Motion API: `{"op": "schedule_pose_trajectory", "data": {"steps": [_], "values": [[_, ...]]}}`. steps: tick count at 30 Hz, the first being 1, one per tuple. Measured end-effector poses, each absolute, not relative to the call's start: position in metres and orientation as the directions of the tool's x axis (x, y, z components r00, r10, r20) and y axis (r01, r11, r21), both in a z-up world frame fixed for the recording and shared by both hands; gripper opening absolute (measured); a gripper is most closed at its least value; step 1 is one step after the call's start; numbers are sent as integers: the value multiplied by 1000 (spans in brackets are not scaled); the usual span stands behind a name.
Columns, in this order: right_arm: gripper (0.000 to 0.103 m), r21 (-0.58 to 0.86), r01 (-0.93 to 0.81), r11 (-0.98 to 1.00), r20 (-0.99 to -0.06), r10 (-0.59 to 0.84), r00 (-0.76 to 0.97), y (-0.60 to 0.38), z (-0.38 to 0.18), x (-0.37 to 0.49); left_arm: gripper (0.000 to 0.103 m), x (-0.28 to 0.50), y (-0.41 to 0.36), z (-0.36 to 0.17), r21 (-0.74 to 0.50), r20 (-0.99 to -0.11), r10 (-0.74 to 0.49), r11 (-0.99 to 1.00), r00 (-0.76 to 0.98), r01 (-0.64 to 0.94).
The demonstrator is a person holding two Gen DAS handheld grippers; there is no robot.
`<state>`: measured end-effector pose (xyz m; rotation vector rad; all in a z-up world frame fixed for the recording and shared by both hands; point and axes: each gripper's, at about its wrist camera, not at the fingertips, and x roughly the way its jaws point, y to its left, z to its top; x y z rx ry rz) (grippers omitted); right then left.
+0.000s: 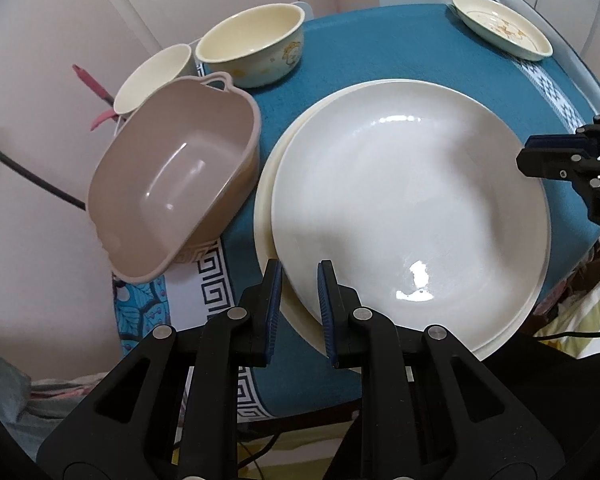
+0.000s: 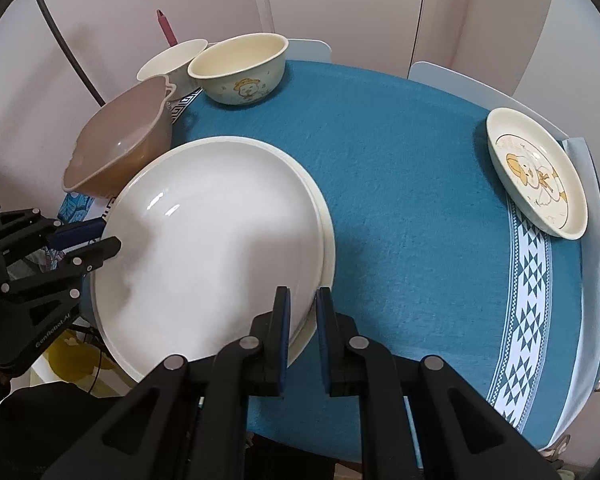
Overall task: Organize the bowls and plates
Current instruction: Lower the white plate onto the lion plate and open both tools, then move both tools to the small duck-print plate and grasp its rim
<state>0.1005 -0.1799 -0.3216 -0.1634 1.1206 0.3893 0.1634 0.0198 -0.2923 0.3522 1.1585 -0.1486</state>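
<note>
You have each hand-held gripper, left (image 1: 300,300) and right (image 2: 302,312), clamped on the white plate (image 1: 412,208) rim, opposite sides. That steadies it over the cream plate (image 1: 266,184) at the counter (image 2: 400,200) near edge for stacking.

We note open blue surface (image 2: 400,200) between the stacked white plates (image 2: 212,240) and the small patterned dish (image 2: 536,174). On the far side of the plates, the tan basin (image 2: 116,148), cream bowl (image 2: 240,68) and white cup (image 2: 172,62) crowd together, blocking passage.

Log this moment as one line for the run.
left gripper: shut on white plate rim | right gripper: shut on opposite rim | plate: over cream plate
</note>
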Motion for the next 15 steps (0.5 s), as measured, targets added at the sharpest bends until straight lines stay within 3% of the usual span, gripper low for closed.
{"op": "schedule_pose_trajectory", "data": {"steps": [9,15], "values": [[12,90,-380,920,-890,245,384,-183,-317,100,16,162,23,-290,151,-920,33,949,390,278],[12,144,-353,924,-847,299,438,-198,-283,97,20,163,17,-241,93,-876,-64,950,479,297]]}}
